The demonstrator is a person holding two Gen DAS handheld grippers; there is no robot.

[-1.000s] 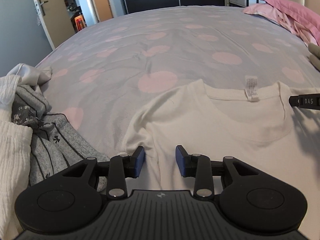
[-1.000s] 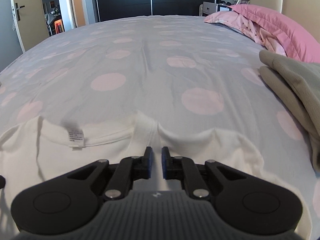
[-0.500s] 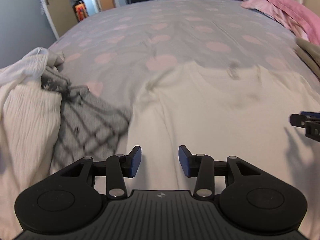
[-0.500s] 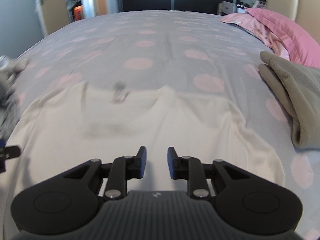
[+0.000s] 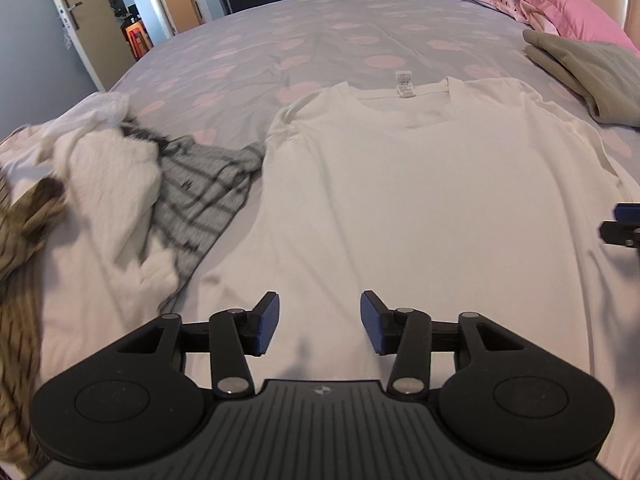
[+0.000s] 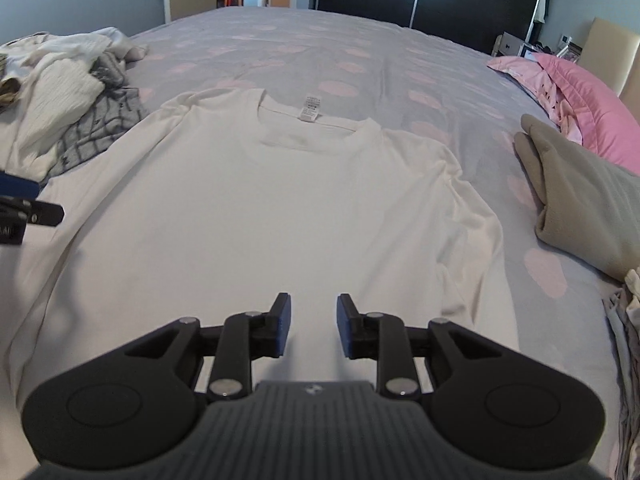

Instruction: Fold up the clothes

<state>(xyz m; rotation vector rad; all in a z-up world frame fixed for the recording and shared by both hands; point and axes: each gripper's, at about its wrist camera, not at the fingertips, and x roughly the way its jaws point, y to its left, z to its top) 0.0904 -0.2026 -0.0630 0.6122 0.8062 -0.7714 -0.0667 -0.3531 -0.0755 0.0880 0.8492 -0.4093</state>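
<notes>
While the white tee lies flat on the bed, neck tag unreadable, left gripper & right gripper hover w/ jaws apart, holding nothing.

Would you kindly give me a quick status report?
Left gripper open, right gripper open, both empty. White T-shirt flat, unfolded. Laundry pile touches its left sleeve.

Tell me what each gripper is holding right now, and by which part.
Nothing is held. The left gripper and the right gripper are both open above the white T-shirt, which lies flat on the bed, with no cloth between the fingers.
</notes>
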